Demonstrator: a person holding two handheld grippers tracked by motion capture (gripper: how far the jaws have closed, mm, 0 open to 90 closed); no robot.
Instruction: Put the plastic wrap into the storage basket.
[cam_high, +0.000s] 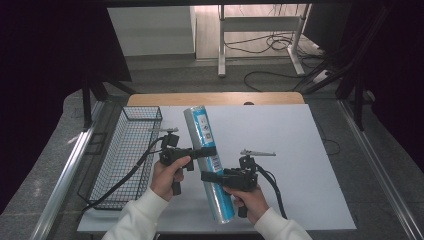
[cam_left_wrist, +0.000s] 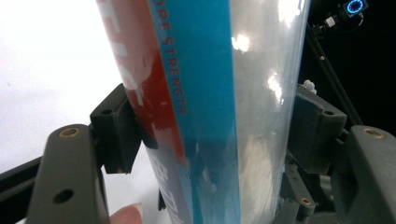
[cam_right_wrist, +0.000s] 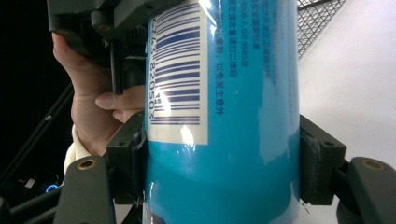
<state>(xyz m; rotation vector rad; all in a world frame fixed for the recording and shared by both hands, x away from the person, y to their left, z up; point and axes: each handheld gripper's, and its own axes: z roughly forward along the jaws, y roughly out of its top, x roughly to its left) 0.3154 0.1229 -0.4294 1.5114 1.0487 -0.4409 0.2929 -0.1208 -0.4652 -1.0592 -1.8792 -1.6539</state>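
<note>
Left gripper (cam_high: 209, 151) and right gripper (cam_high: 210, 176) both clamped across the blue plastic-wrapped roll (cam_high: 207, 160), held over the near-centre of the white table (cam_high: 300, 165); glossy film could slip if either grip eases; wire basket (cam_high: 127, 150) left, grey floor and cables (cam_high: 270, 45) far.

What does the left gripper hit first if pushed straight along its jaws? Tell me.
The blue roll: it already sits clamped between the left gripper's jaws, so it blocks the way at once. Beyond it, probably bare table.
</note>
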